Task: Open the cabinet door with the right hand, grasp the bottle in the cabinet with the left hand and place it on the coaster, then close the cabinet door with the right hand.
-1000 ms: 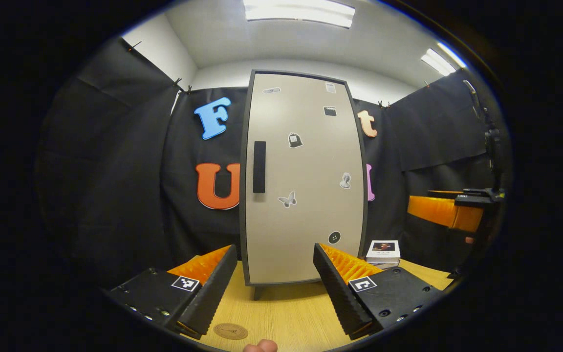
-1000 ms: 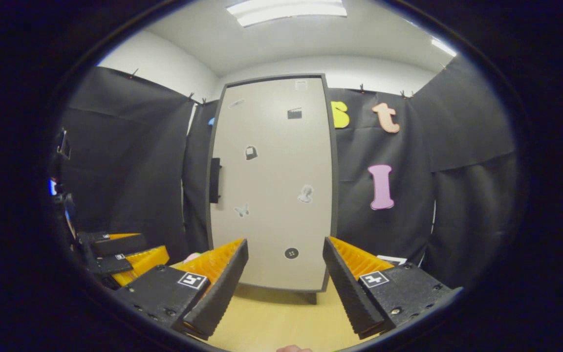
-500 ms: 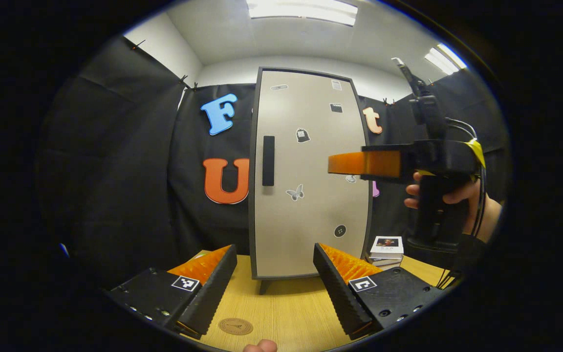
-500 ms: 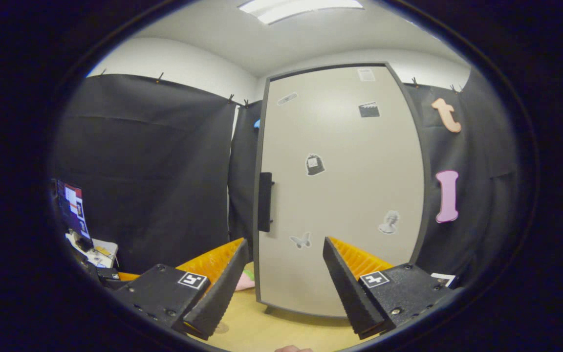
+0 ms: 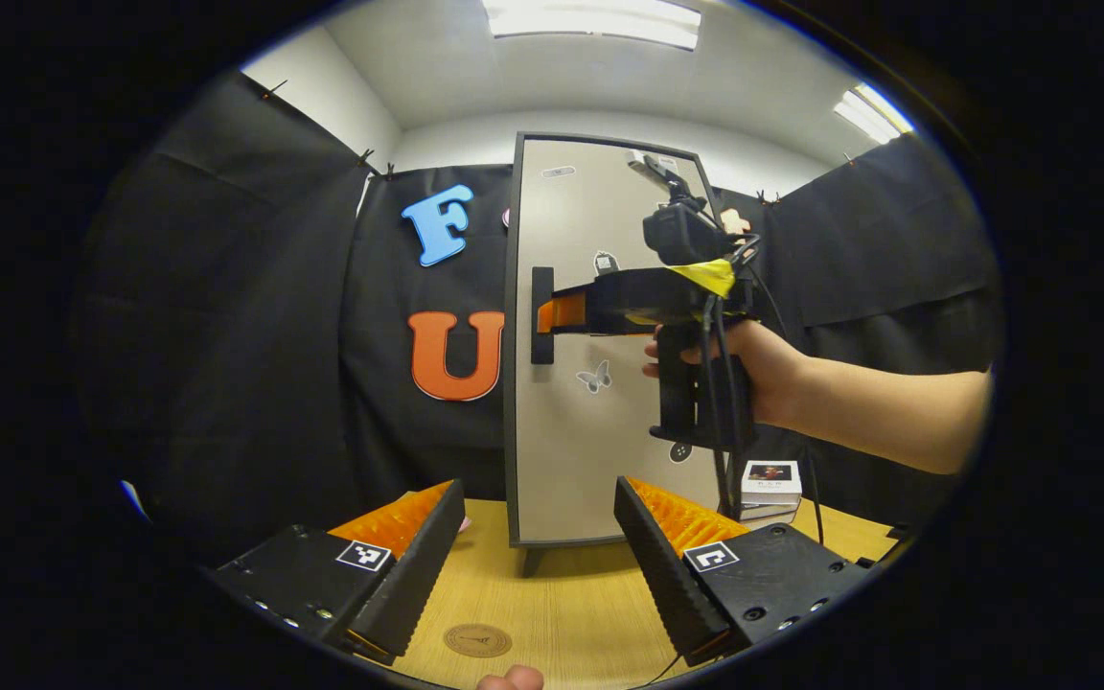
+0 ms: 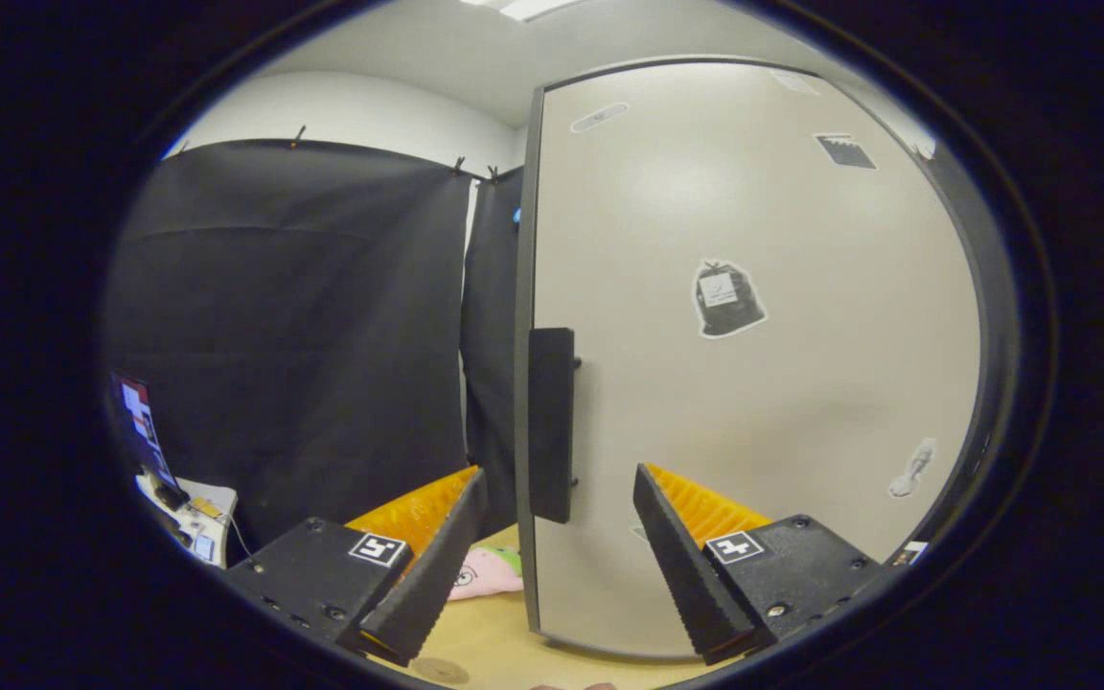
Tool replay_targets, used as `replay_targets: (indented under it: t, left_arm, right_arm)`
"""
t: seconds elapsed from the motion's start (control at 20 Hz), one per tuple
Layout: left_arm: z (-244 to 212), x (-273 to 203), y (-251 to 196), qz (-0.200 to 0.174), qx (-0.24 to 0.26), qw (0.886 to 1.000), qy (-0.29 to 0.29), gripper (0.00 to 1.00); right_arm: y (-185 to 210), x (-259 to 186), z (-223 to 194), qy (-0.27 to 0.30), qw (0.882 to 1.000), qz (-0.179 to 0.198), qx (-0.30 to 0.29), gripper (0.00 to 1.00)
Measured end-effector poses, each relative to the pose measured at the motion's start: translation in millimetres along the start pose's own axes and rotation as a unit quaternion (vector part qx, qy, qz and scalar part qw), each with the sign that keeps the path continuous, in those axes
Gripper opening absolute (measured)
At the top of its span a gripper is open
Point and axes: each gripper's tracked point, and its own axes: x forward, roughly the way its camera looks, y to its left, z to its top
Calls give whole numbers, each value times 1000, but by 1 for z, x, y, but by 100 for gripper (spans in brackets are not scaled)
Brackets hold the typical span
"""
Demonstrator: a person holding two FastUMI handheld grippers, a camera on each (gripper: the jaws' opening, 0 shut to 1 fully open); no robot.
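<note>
A tall grey cabinet (image 5: 609, 402) stands on the wooden table with its door (image 6: 753, 383) closed, so whatever is inside is hidden. Its dark vertical handle (image 5: 541, 314) sits on the door's left edge. A hand holds my right gripper (image 5: 552, 313) level with that handle, tips right at it. In the right gripper view the handle (image 6: 550, 422) stands just ahead of the open right gripper (image 6: 557, 565), in line with the gap. My left gripper (image 5: 538, 565) hovers open and low over the table. A round brown coaster (image 5: 477, 639) lies between and below its fingers.
A small stack of books (image 5: 770, 484) rests on the table right of the cabinet. A pink soft object (image 6: 480, 573) lies left of the cabinet's foot. A screen and clutter (image 6: 145, 431) sit far left. A forearm (image 5: 878, 407) crosses in from the right.
The right gripper has travelled left and forward across the door to the handle, which now looms large in its view. The left gripper has barely shifted.
</note>
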Motion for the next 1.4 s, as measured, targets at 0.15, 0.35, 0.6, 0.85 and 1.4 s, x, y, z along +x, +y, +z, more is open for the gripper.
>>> replay_targets:
  t: [0.15,0.35,0.6,0.85,1.4]
  left_arm:
    - [1,2,4,4,-3,1000,0,95]
    - [1,3,8,11,-5,1000,-1,95]
    - [1,6,14,18,-8,1000,-1,95]
    - [-2,11,20,24,-11,1000,0,95]
    - [-4,8,29,30,-11,999,-6,95]
  right_arm:
    - [4,21,1,11,1000,-1,4,96]
    - [7,37,4,10,1000,-7,2,94]
    - [6,48,4,17,999,-26,-4,64]
    - [-3,48,3,11,999,-50,-8,36]
    - [-3,47,2,15,999,-42,-10,15]
